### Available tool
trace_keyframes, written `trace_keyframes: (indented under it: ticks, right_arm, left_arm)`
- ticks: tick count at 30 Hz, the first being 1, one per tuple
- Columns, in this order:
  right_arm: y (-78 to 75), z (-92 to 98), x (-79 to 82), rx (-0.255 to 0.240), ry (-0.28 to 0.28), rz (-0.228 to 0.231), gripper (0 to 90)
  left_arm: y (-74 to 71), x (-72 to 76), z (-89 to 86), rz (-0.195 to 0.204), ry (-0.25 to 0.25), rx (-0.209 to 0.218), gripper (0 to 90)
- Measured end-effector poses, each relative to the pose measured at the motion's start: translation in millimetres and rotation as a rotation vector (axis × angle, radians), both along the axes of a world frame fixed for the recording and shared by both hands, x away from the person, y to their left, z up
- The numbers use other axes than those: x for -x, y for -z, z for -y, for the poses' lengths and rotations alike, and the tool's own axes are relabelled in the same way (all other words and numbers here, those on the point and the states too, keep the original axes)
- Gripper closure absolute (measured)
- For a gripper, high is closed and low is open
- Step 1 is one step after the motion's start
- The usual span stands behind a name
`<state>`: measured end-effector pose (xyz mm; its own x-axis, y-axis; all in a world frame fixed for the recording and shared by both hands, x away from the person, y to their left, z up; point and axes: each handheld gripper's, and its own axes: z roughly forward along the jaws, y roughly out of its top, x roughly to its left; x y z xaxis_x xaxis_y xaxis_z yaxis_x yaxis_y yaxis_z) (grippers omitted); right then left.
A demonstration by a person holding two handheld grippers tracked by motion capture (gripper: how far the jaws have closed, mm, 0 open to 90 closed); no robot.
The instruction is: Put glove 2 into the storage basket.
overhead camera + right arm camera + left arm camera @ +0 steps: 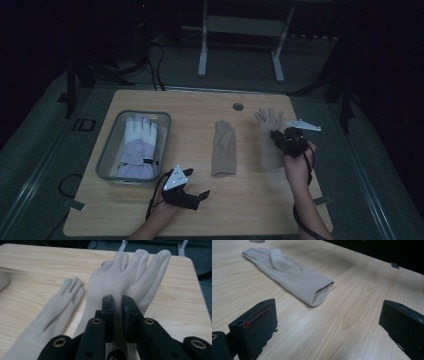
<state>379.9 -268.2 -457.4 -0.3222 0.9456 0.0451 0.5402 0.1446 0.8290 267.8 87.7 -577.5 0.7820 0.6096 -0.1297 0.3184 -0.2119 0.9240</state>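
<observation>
A beige glove [271,156] hangs palm up at the right of the wooden table [200,107], its fingers spread. My right gripper [277,136] is shut on it; in the right gripper view the jaws [118,302] pinch the glove's palm [130,277] and hold it a little off the tabletop. Its beige mate [223,148] lies flat in the table's middle, seen also as the glove [60,305] to the left. My left gripper [198,184] rests near the front edge, open and holding nothing [329,308], facing the cuff of the flat glove [292,275].
A grey bin [106,152] at the left holds a white and lavender ski glove [140,142]. A round cable hole [238,106] sits near the table's far edge. White stand legs [202,60] and cables lie on the floor behind.
</observation>
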Motion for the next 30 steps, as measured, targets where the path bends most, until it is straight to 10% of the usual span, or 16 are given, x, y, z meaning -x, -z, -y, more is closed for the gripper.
trace_keyframes:
  ticks: [17,30]
  right_arm:
    - [-8.5,-74.4,-8.9,-0.070,-0.060,-0.004,81.2]
    - [18.1,-125.2,-21.6,-0.076,-0.068,-0.073,81.2]
  left_arm:
    - [-0.1,0.9,0.7,0.008,0.005,-0.006,2.1]
    - [-0.1,1.6,0.7,0.011,0.007,-0.004,2.1]
